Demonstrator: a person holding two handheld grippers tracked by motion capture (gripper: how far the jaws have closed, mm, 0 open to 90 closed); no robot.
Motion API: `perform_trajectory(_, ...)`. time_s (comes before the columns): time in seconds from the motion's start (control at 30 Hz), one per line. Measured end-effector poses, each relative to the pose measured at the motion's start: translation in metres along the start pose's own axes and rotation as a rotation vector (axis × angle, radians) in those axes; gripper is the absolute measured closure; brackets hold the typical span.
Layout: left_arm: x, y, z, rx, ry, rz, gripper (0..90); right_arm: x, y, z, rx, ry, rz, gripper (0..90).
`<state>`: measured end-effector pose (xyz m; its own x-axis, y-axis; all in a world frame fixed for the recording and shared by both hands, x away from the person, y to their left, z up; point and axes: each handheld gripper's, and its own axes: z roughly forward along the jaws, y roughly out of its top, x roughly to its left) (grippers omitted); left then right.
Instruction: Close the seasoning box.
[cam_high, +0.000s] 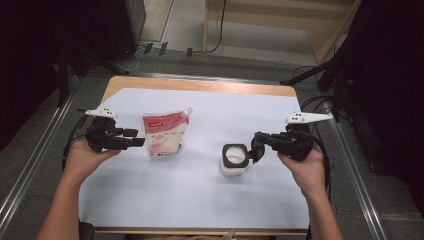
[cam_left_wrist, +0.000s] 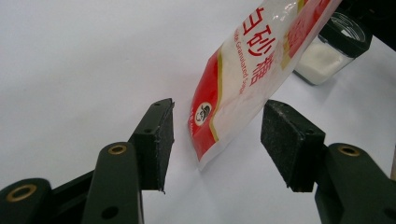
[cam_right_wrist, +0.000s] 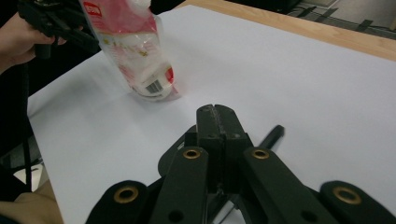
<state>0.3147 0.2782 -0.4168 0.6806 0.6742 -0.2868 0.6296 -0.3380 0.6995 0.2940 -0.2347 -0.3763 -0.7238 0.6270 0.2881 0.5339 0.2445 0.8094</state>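
Note:
A red and white bag of sugar (cam_high: 162, 135) stands leaning on the white sheet, left of centre. My left gripper (cam_high: 136, 137) is at the bag's left side, held level. In the left gripper view its jaws (cam_left_wrist: 219, 107) are open, with the bag's lower corner (cam_left_wrist: 210, 135) in the gap and neither pad touching it. A small clear jar (cam_high: 234, 159) with a black rim holds white grains right of centre, also seen behind the bag (cam_left_wrist: 327, 51). My right gripper (cam_high: 257, 145) is just right of the jar's rim. Its pads (cam_right_wrist: 217, 114) are pressed together, shut, with nothing between them.
The white sheet (cam_high: 200, 200) covers most of a wooden table (cam_high: 200, 85). Metal rails (cam_high: 35, 160) run along both sides, with cables (cam_high: 315, 102) and dark stands at the far right. From the right gripper view the bag (cam_right_wrist: 140, 60) and the left gripper (cam_right_wrist: 70, 32) show across the table.

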Motion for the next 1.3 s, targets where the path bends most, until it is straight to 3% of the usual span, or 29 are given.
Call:
perform_trajectory(0.33,0.001,0.000,0.000,0.000,-0.002,0.002,44.7,-0.016,-0.005,-0.012,-0.014,-0.053,0.033,89.9)
perform_trajectory(0.67,0.001,-0.001,0.001,0.002,-0.002,0.002,44.4,-0.030,-0.018,-0.002,0.022,-0.076,0.074,89.9)
perform_trajectory(0.97,0.001,0.000,0.003,0.009,-0.003,-0.002,44.4,-0.029,-0.023,0.011,0.059,-0.067,0.074,89.9)
perform_trajectory(1.3,0.000,-0.001,0.004,0.017,0.003,-0.004,44.4,-0.026,-0.024,0.015,0.065,-0.058,0.071,90.0)
